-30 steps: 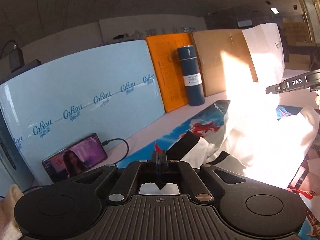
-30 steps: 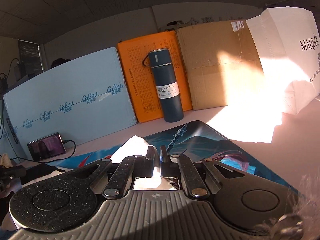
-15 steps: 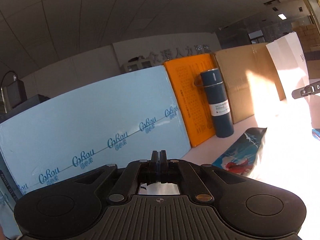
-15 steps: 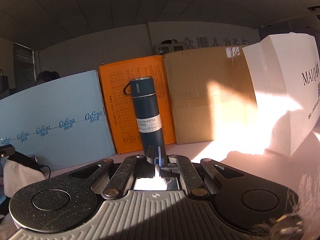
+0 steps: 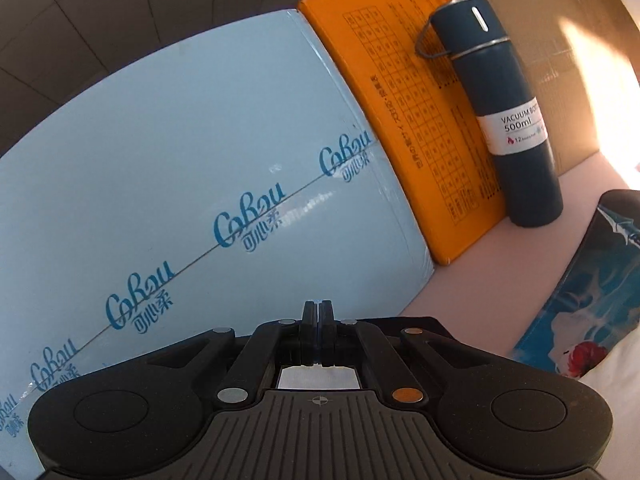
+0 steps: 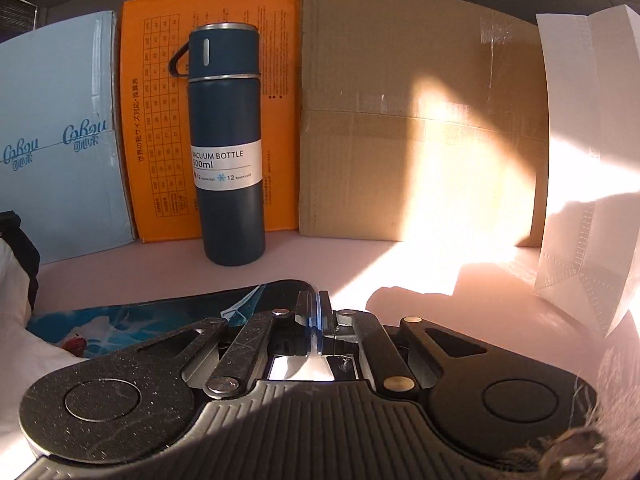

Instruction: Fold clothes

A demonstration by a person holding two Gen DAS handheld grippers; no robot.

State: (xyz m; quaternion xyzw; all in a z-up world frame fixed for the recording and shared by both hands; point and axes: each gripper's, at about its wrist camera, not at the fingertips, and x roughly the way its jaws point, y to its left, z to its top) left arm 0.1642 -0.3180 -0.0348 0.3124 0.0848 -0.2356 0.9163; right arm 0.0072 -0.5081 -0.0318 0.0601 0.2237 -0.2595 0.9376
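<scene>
While pinched, white garment (image 6: 304, 374) hangs beneath right gripper (image 6: 319, 312).

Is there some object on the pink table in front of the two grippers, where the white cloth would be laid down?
Little does. The dark blue vacuum bottle stands upright by the orange board, beyond the printed blue mat. The pink table ahead of the shut right gripper and shut left gripper looks bare. White cloth shows only at the edges.
</scene>
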